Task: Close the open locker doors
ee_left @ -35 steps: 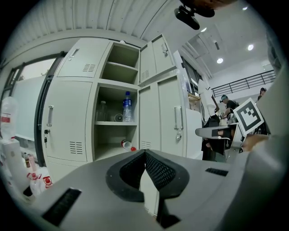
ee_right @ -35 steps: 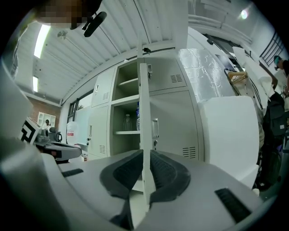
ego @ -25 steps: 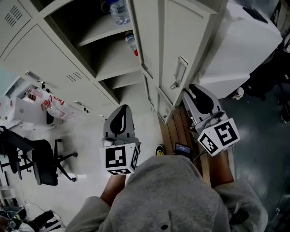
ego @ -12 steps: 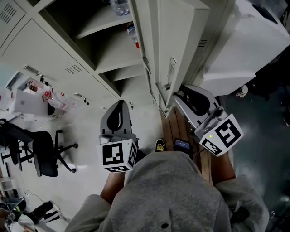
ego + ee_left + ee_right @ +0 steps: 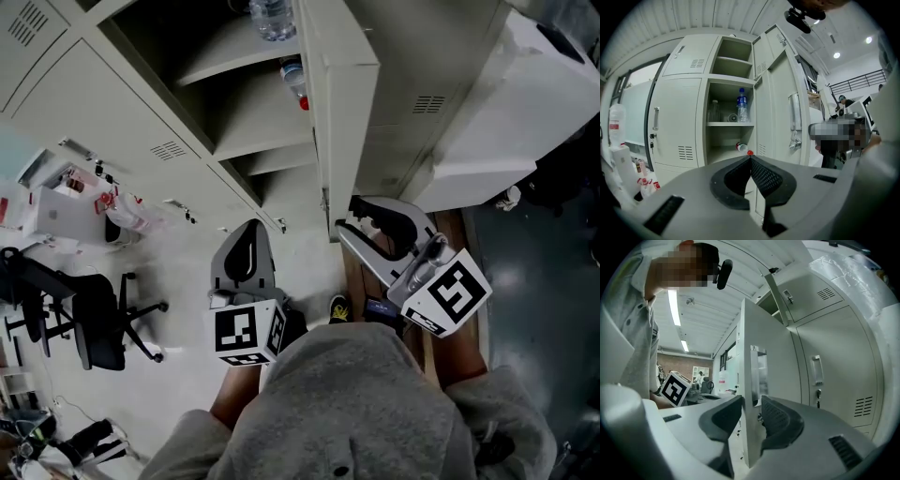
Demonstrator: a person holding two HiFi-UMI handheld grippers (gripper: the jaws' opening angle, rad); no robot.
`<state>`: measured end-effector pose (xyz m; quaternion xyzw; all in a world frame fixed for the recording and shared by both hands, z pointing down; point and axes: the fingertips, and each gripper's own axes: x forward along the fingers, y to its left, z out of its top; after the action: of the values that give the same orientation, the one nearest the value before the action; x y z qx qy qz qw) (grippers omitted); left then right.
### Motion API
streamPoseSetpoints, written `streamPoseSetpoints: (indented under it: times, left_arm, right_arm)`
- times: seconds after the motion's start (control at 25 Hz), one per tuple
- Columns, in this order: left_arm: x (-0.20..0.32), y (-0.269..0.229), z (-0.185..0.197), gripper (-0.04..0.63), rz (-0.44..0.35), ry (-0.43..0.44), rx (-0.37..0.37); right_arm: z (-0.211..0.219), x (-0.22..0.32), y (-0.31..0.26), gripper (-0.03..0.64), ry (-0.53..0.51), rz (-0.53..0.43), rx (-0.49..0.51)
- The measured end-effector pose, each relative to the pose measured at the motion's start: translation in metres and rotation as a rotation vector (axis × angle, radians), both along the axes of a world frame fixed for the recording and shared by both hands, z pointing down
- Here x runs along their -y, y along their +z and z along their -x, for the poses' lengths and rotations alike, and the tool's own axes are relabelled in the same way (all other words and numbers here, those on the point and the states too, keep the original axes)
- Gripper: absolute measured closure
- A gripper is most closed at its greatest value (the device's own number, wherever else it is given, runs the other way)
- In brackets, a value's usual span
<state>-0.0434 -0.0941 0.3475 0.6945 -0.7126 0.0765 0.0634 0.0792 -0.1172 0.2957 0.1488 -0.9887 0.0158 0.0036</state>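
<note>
Two open doors left to shut, counted in the left gripper view: tall lower door (image 5: 785,117), small upper door (image 5: 764,49). Two bottles inside, upright bottle (image 5: 742,104) and lying bottle (image 5: 740,146). Straddling the tall lower door's free edge, upright and end-on: right gripper (image 5: 361,214), jaws just now opening wide, pads clear of the metal. Hangs left of that door, apart from it: left gripper (image 5: 247,227), jaws pressed together on nothing. Nearer by far, the right; likely calls for a sideways shove toward the open compartment (image 5: 234,103).

Head view steeply down; gripper views level, close; all share locker door (image 5: 337,122).
</note>
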Motion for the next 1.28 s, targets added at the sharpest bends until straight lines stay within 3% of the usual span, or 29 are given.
streamPoseSetpoints:
  times: [0.64, 1.0, 1.28]
  left_arm:
    - [0.0, 0.0, 0.089, 0.586, 0.001, -0.038, -0.02]
    - [0.005, 0.002, 0.127, 0.586, -0.005, -0.047, -0.035]
    - [0.006, 0.005, 0.154, 0.586, -0.005, -0.063, -0.048]
  right_arm:
    - [0.116, -0.012, -0.001, 0.485, -0.12, -0.028, -0.084]
    - [0.147, 0.04, 0.0, 0.502, 0.073, 0.036, -0.069]
    - [0.171, 0.06, 0.01, 0.511, 0.191, 0.016, -0.108]
